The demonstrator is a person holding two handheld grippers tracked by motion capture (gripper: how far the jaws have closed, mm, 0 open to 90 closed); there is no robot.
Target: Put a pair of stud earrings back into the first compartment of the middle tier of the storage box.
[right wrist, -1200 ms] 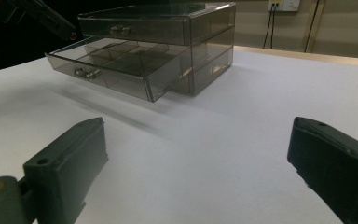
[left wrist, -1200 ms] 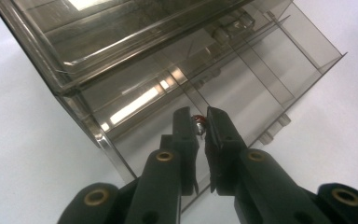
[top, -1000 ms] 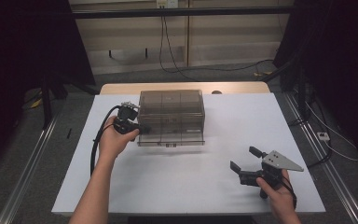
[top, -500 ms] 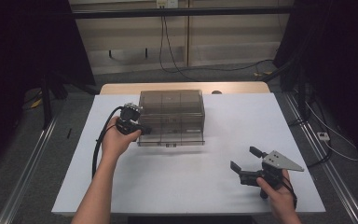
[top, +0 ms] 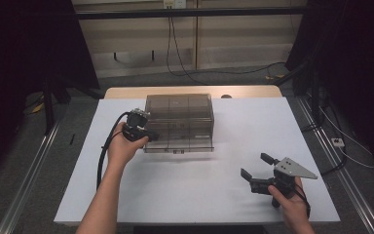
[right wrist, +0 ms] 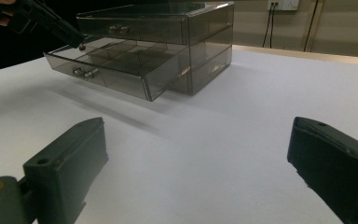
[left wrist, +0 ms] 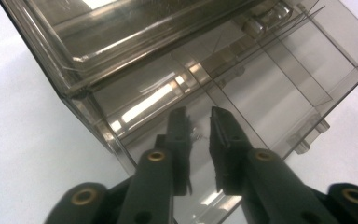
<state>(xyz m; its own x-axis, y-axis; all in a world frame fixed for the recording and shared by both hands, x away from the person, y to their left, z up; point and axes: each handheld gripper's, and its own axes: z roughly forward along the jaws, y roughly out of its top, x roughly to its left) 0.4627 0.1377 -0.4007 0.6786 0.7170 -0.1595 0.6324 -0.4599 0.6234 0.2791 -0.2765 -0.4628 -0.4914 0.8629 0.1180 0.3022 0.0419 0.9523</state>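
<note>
A smoky clear drawer box (top: 177,109) stands at the back middle of the white table (top: 195,200). One of its lower drawers (top: 185,144) is pulled out toward me, empty compartments showing (left wrist: 270,93). My left gripper (top: 151,136) hovers over that drawer's left front corner. Its jaws (left wrist: 199,116) have just been opening and stand a narrow gap apart, with nothing between them. From the right gripper view it shows as a dark tip (right wrist: 77,42) above the drawer (right wrist: 116,70). My right gripper (top: 255,165) rests low at the front right, jaws wide open (right wrist: 196,135) and empty, pointing toward the box.
Bare white tabletop lies between the box and the right gripper. A wooden edge (top: 253,91) runs behind the white sheet. Cables (top: 175,58) and metal rails (top: 29,180) lie on the floor around the table.
</note>
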